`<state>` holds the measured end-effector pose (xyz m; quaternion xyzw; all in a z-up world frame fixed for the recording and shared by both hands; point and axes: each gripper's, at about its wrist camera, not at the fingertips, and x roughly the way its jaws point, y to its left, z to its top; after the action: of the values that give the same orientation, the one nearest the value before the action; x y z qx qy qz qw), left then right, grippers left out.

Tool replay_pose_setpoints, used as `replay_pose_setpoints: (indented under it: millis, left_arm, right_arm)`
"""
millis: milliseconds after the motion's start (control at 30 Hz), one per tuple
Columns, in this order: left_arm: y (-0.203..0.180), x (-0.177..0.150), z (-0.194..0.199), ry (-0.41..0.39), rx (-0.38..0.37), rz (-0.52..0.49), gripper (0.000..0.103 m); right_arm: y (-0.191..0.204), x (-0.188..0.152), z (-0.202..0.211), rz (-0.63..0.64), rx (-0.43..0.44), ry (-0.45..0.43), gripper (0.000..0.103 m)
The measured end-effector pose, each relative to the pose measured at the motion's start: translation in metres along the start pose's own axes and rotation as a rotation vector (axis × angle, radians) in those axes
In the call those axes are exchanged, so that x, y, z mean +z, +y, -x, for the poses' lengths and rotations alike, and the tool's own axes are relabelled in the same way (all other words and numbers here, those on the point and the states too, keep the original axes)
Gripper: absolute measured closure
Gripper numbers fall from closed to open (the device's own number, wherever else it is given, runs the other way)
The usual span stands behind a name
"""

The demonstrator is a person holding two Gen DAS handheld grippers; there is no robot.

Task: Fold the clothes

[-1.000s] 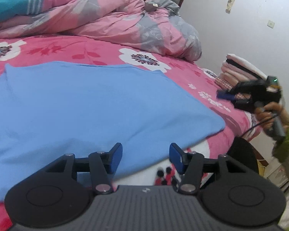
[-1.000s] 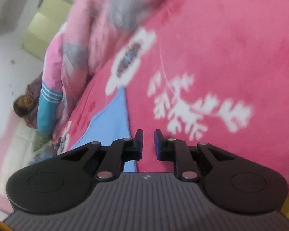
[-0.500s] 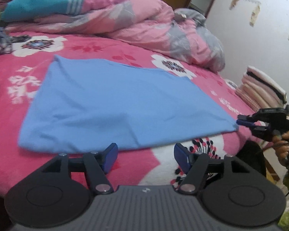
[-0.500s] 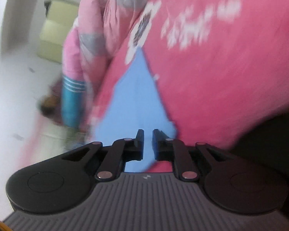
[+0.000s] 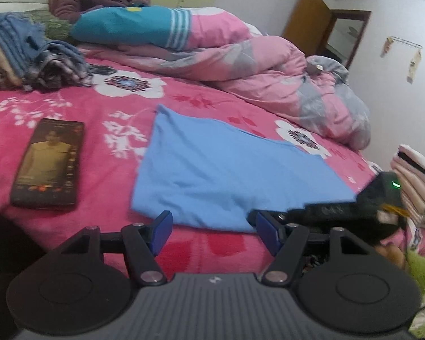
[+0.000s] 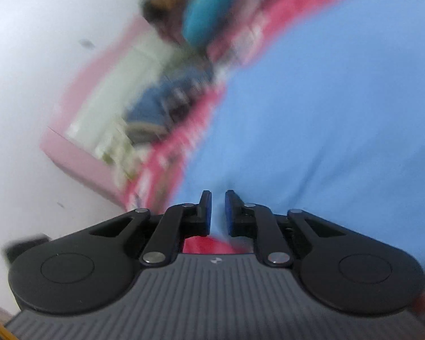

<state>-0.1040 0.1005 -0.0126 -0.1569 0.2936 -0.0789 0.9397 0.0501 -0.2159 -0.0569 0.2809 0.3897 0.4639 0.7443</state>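
Note:
A light blue garment lies flat on the pink flowered bed; in the right wrist view the blue garment fills the right side, blurred by motion. My left gripper is open, hovering just short of the garment's near edge with nothing between its fingers. My right gripper is shut with only a narrow slit between its blue pads. In the left wrist view the right gripper comes in from the right, its tip at the garment's near right edge. Whether it touches the fabric I cannot tell.
A phone with a lit screen lies on the bed left of the garment. Crumpled clothes are heaped at the far left. A pink and grey quilt runs along the back. A stack of folded clothes stands at the right.
The left gripper pulled back and swung left, bringing the phone and clothes heap into view. The right gripper, shut throughout, swept in from the right to the garment's near right edge.

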Motion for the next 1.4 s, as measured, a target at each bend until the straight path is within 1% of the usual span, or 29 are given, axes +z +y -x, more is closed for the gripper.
replay_pose_setpoints:
  millis: [133,167,200,300,333,400,433,467,500,667,733,833,967,1033,1133,1167,1300,1400]
  left_arm:
    - [0.012,0.002,-0.001,-0.018,-0.012,0.017,0.036]
    - [0.014,0.002,-0.001,-0.023,-0.011,0.019,0.036]
    - [0.016,0.003,0.0,-0.027,-0.011,0.022,0.036]
    - [0.022,0.002,0.005,-0.042,-0.012,0.03,0.036]
    - [0.023,0.002,0.007,-0.047,-0.013,0.033,0.036]
    - [0.027,0.002,0.012,-0.058,-0.014,0.032,0.036]
    - [0.029,0.002,0.015,-0.065,-0.009,0.027,0.036]
    - [0.03,0.003,0.018,-0.073,-0.005,0.022,0.036]
    - [0.032,0.004,0.021,-0.081,-0.002,0.018,0.036]
    - [0.041,0.007,0.033,-0.108,-0.004,0.018,0.036]
    - [0.044,0.008,0.036,-0.114,-0.003,0.028,0.036]
    - [0.049,0.008,0.039,-0.122,0.007,0.045,0.036]
    - [0.054,0.008,0.045,-0.133,0.006,0.062,0.036]
    - [0.056,0.008,0.047,-0.134,0.004,0.066,0.036]
    - [0.059,0.007,0.045,-0.124,-0.002,0.066,0.036]
    - [0.06,0.007,0.045,-0.121,-0.004,0.066,0.036]
    - [0.06,0.009,0.042,-0.113,0.002,0.062,0.034]
    - [0.058,0.01,0.043,-0.118,0.008,0.064,0.034]
  right_arm:
    - [0.019,-0.014,-0.043,0.045,0.031,0.094,0.098]
    - [0.023,-0.015,-0.05,0.065,0.031,0.1,0.098]
    - [0.026,-0.012,-0.053,0.092,0.018,0.076,0.098]
    - [0.027,0.001,-0.074,0.103,0.006,0.019,0.099]
    - [0.026,0.002,-0.082,0.102,0.005,0.019,0.099]
    - [0.024,-0.011,-0.101,0.102,0.012,0.078,0.1]
    - [0.028,-0.02,-0.106,0.131,0.027,0.11,0.1]
    - [0.037,-0.027,-0.11,0.189,0.048,0.137,0.1]
    - [0.042,-0.031,-0.113,0.225,0.059,0.149,0.1]
    - [0.041,-0.016,-0.12,0.218,0.019,0.079,0.1]
    - [0.045,-0.017,-0.132,0.256,0.021,0.085,0.1]
    - [0.062,-0.032,-0.153,0.343,0.062,0.125,0.1]
    - [0.083,-0.044,-0.156,0.451,0.121,0.177,0.1]
    - [0.085,-0.04,-0.148,0.472,0.1,0.155,0.1]
    - [0.073,-0.027,-0.124,0.433,0.025,0.066,0.099]
    - [0.07,-0.026,-0.121,0.427,0.005,0.053,0.098]
    - [0.065,-0.042,-0.136,0.416,0.014,0.124,0.098]
    - [0.079,-0.063,-0.154,0.448,0.089,0.231,0.098]
